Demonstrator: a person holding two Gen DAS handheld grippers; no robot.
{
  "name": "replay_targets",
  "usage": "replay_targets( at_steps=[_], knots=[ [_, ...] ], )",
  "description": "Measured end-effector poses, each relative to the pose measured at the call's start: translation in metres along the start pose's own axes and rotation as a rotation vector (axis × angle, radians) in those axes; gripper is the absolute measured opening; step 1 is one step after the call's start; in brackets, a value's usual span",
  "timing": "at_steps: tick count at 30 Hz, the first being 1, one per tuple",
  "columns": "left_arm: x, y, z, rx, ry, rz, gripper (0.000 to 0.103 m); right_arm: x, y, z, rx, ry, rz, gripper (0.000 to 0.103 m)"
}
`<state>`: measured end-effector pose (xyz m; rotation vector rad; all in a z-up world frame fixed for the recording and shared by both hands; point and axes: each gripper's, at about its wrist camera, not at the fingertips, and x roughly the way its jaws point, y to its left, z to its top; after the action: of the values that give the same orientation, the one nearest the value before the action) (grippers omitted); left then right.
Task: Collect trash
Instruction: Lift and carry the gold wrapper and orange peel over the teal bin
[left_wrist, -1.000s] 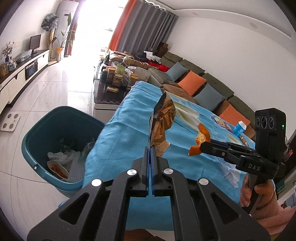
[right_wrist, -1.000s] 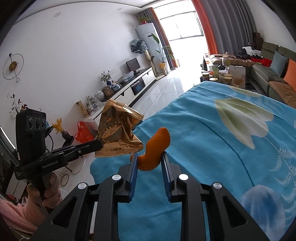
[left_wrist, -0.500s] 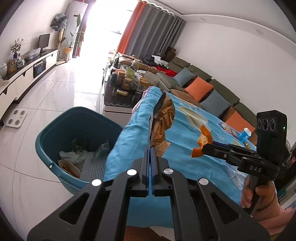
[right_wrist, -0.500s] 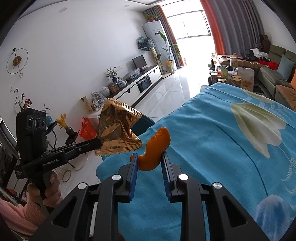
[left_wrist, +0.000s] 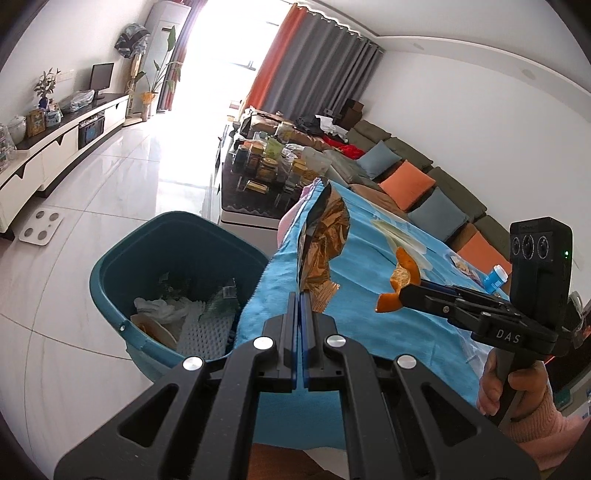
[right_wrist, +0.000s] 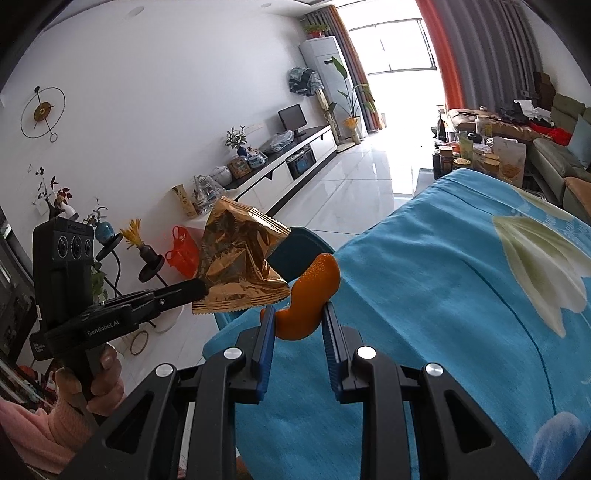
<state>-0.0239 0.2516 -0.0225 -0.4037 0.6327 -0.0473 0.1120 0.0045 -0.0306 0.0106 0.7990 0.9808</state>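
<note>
My left gripper (left_wrist: 300, 295) is shut on the lower edge of a crumpled gold foil wrapper (left_wrist: 324, 246), held up over the left edge of the blue-clothed table (left_wrist: 369, 295). In the right wrist view the same wrapper (right_wrist: 240, 258) hangs from the left gripper (right_wrist: 199, 288). My right gripper (right_wrist: 299, 317) is shut on a curled orange peel (right_wrist: 314, 291); the left wrist view has that peel (left_wrist: 400, 280) at the right gripper (left_wrist: 402, 293). A teal bin (left_wrist: 177, 240) with trash inside stands on the floor left of the table.
A small blue bottle (left_wrist: 493, 277) and scraps lie on the far side of the cloth. A dark coffee table (left_wrist: 266, 177) crowded with jars stands beyond, a sofa (left_wrist: 424, 177) to its right. A white TV cabinet (right_wrist: 288, 162) lines the wall across white tiled floor (left_wrist: 92, 192).
Both grippers have shifted along the table toward the teal bin, which now sits closer and more central in the left wrist view. The wrapper and the peel stay gripped.
</note>
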Motion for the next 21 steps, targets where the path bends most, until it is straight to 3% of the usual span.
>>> replay_targets(
  at_steps=[21],
  knots=[
    [-0.004, 0.019, 0.0, -0.044, -0.007, 0.047, 0.002, 0.022, 0.013, 0.01, -0.033, 0.026, 0.024, 0.023]
  ],
)
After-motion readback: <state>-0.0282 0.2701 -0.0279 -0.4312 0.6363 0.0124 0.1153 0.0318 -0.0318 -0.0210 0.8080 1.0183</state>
